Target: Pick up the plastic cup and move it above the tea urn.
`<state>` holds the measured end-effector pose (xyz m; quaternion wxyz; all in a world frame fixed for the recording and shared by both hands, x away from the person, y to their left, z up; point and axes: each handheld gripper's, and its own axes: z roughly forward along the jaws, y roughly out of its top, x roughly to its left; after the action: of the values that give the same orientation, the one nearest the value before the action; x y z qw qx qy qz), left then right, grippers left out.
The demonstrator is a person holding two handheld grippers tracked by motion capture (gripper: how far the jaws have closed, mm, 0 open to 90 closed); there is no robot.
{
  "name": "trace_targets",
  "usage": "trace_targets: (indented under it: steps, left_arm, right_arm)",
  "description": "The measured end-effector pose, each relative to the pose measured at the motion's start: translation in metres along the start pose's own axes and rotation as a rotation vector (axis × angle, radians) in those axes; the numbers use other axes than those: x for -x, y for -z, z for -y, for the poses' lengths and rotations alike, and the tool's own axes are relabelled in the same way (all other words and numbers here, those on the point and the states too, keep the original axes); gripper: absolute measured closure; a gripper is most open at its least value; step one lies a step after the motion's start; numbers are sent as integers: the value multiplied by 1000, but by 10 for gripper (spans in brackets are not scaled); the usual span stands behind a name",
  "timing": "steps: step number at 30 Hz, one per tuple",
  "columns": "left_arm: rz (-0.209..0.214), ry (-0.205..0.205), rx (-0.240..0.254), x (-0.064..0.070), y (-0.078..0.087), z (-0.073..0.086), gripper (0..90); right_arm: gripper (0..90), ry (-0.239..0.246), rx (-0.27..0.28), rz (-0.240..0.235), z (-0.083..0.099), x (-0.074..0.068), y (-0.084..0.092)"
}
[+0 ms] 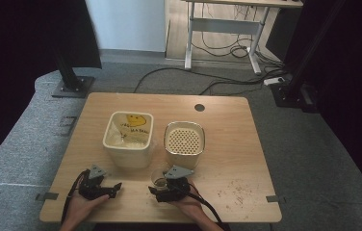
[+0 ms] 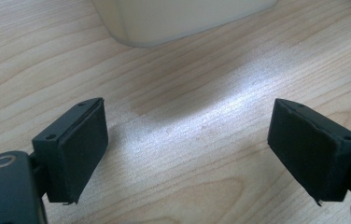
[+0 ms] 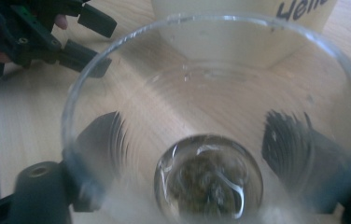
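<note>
A clear glass cup [image 1: 159,178] with brown dregs at its bottom [image 3: 208,186] stands near the table's front edge, just in front of the perforated container. My right gripper [image 1: 158,188] is shut on the glass cup [image 3: 201,93], one jaw on each side of it. My left gripper [image 1: 115,188] rests to the left on the wood, open, with nothing between its jaws [image 2: 187,154]. It also appears in the right gripper view as the left gripper [image 3: 89,42], held by a hand.
A cream bin [image 1: 143,149] lined with a smiley-printed bag stands mid-table, its base [image 2: 178,23] just beyond my left gripper. Beside it is a cream container with a perforated top [image 1: 184,140]. Brown crumbs [image 1: 237,190] lie at the front right. A cable hole [image 1: 199,107] is at the back.
</note>
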<state>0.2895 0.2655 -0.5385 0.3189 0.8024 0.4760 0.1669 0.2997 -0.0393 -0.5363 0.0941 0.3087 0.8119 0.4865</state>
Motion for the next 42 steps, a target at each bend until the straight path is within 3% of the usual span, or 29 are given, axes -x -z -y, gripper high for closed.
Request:
trace_targets:
  steps: [6,9,19,24,30,35,42]
  left_arm:
    - [5,-2,-10,-1,-1,1,126]
    - [8,3,-4,-1,0,1,127]
    - [10,7,-16,-2,-1,1,130]
    - [14,10,-19,-3,-1,2,130]
    - [12,17,-17,-4,-1,2,133]
    - [15,24,-15,-4,-1,2,135]
    - [24,34,-10,-5,0,3,138]
  right_arm:
    - [351,-2,7,-5,-1,2,2]
    - [372,-22,47,-3,-2,5,12]
    - [390,-14,187,37,-45,12,91]
    - [394,-14,242,88,-67,28,124]
    - [399,-16,265,162,-90,48,148]
    - [401,-29,269,236,-104,72,155]
    - [403,-58,272,312,-109,105,154]
